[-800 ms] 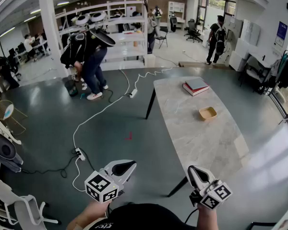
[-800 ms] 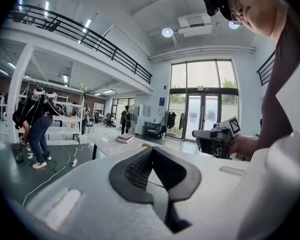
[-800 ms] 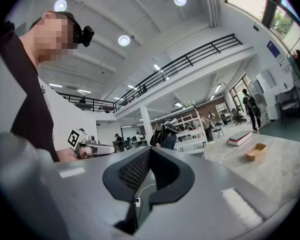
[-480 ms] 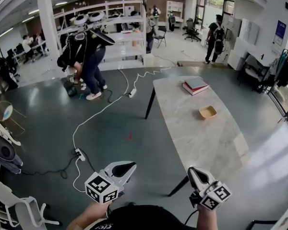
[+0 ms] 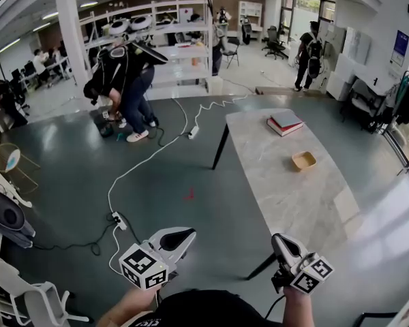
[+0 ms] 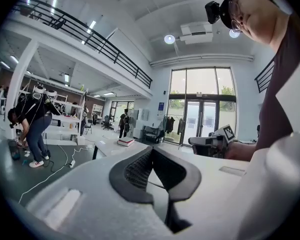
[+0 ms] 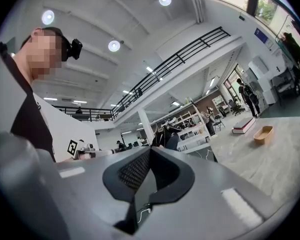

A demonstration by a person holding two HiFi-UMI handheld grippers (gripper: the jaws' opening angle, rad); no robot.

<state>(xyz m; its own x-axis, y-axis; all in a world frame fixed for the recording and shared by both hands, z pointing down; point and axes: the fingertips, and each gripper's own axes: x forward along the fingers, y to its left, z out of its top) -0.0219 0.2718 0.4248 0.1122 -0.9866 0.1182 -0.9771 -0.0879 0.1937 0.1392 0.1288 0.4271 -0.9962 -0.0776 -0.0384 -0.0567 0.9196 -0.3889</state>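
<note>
The person holds both grippers low before the body, at the near end of the long grey marble-patterned table (image 5: pixel 286 189). The left gripper (image 5: pixel 185 234) hangs over the dark green floor (image 5: pixel 191 155), well to the left of the table's near left corner. Its own view shows its two black-padded jaws pressed together at the tips with nothing between them. The right gripper (image 5: pixel 279 240) hovers at that near left corner, above the black table leg (image 5: pixel 259 268), and its jaws are likewise closed on nothing.

The things on the table lie well apart from both grippers. A small shallow tan wooden tray (image 5: pixel 304 160) sits about halfway along, nearer the right long edge. A stack of a red and a grey book (image 5: pixel 285 122) lies near the far right corner.

Handling this well seems mostly a matter of steadiness. Both grippers are best kept level and pointed along the table, so that the tray and the books stay in the gripper views. The right gripper needs room from the near left corner. Since neither gripper can take anything while closed, the jaws should be spread well short of the tray's rim. The white cable (image 5: pixel 143 162) and its power strip (image 5: pixel 117 219) on the floor to the left are a hazard for the feet
</note>
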